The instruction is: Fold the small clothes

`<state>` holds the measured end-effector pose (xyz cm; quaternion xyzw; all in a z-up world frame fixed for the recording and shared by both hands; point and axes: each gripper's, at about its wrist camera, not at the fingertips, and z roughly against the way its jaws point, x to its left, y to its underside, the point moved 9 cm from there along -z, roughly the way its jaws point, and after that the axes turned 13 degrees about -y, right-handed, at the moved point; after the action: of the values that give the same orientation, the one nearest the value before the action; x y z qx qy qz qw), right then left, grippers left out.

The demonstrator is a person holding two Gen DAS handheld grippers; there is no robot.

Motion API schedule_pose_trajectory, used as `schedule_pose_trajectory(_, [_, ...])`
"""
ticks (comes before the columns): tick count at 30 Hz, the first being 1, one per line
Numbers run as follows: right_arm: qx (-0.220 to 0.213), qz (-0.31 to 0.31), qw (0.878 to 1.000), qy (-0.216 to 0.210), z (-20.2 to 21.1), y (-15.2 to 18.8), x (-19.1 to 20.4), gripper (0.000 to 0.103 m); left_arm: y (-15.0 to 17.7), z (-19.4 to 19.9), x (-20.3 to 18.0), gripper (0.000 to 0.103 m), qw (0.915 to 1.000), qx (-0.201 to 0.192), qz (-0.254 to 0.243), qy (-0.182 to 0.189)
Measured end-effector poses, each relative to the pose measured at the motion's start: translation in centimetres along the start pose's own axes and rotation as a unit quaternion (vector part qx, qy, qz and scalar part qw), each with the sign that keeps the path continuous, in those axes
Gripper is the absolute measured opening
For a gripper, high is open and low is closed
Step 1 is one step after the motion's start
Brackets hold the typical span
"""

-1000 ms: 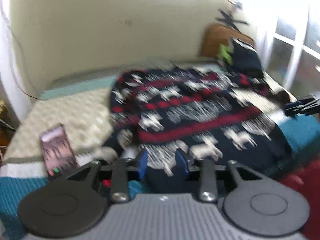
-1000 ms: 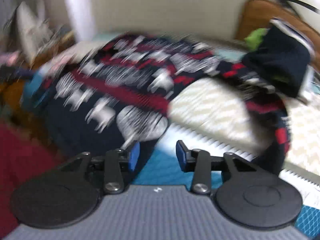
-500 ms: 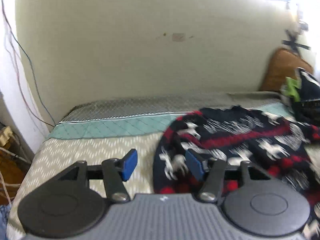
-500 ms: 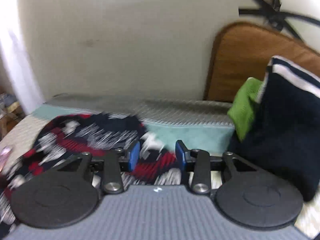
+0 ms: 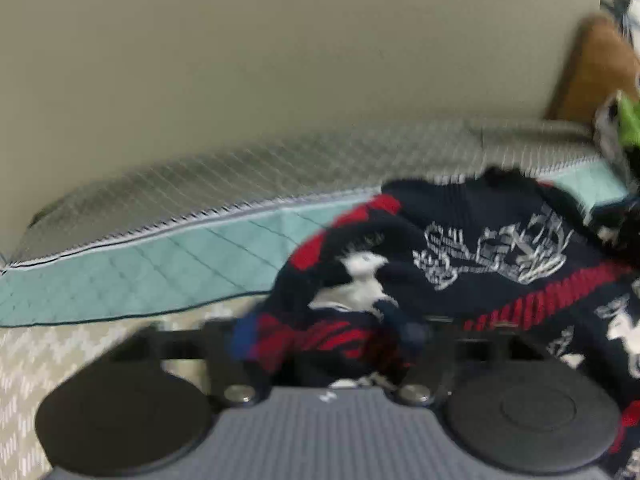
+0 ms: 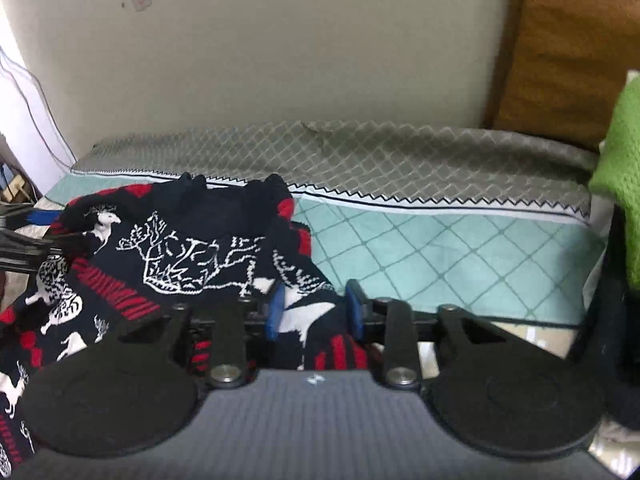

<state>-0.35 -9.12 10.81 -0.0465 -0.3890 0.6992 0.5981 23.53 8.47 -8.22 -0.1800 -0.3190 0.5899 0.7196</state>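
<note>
Sweater point(image 6: 192, 248) on quilt point(image 6: 440, 248) | both tools closing around it | green cloth point(image 6: 624, 168) right

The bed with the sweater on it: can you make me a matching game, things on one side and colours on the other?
Things:
1. sweater
2. pad on the right gripper
3. knitted cloth at the right edge
4. headboard

Colours:
A. bright green
B. brown
C. dark navy with red stripes and white deer
D. blue

Pairs: 1-C, 2-D, 3-A, 4-B
</note>
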Motion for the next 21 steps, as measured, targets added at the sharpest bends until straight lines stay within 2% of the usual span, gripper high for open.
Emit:
schedule_pose_trajectory(2, [-0.005, 0.016, 1.0, 0.001, 0.2, -0.5, 0.7, 0.022, -0.3, 0.2, -0.3, 0.035, 0.9999, -0.011, -0.005, -0.008])
schedule_pose_trajectory(3, [-0.008, 0.014, 1.0, 0.0, 0.3, -0.8, 0.7, 0.026, -0.4, 0.3, -0.3, 0.03, 0.9999, -0.011, -0.005, -0.01])
schedule_pose_trajectory(6, [0.001, 0.011, 1.0, -0.003, -1.3, -1.4, -0.1, 0.036, -0.2, 0.5, 0.2, 0.023, 0.9999, -0.008, 0.002, -0.01])
schedule_pose_trajectory(7, [0.005, 0.021, 1.0, 0.005, -2.0, -1.5, -0.4, 0.046, -0.2, 0.6, 0.4, 0.022, 0.9999, -0.008, 0.005, -0.009])
schedule_pose_trajectory(9, [0.012, 0.018, 1.0, 0.011, -3.8, -1.5, -1.3, 0.052, -0.3, 1.0, 0.5, 0.019, 0.9998, -0.01, 0.008, -0.012])
schedule_pose_trajectory(11, [0.016, 0.023, 0.999, 0.025, -5.2, -1.4, -2.4, 0.042, -0.3, 1.4, 0.6, 0.017, 0.9997, -0.012, 0.007, -0.02])
schedule_pose_trajectory(12, [0.016, 0.048, 0.998, 0.038, -5.4, -1.5, -2.1, 0.023, -0.6, 1.4, 0.5, 0.016, 0.9996, -0.014, 0.006, -0.022])
schedule_pose_trajectory(13, [0.01, 0.063, 0.997, 0.05, -5.2, -1.7, -1.7, 0.017, -0.9, 1.7, 0.6, 0.015, 0.9995, -0.018, 0.005, -0.024])
schedule_pose_trajectory(16, [-0.043, 0.112, 0.985, 0.124, -3.1, -3.6, -1.6, 0.014, -2.7, 3.1, 0.5, 0.015, 0.9987, -0.046, 0.012, -0.019])
schedule_pose_trajectory(19, [-0.11, 0.141, 0.966, 0.186, -1.1, -6.1, -2.1, 0.013, -4.7, 3.7, 0.1, 0.015, 0.997, -0.068, 0.037, -0.009])
schedule_pose_trajectory(21, [-0.094, 0.14, 0.963, 0.21, -2.9, -5.9, -3.3, 0.013, -5.2, 2.2, -1.0, 0.017, 0.997, -0.063, 0.037, -0.025])
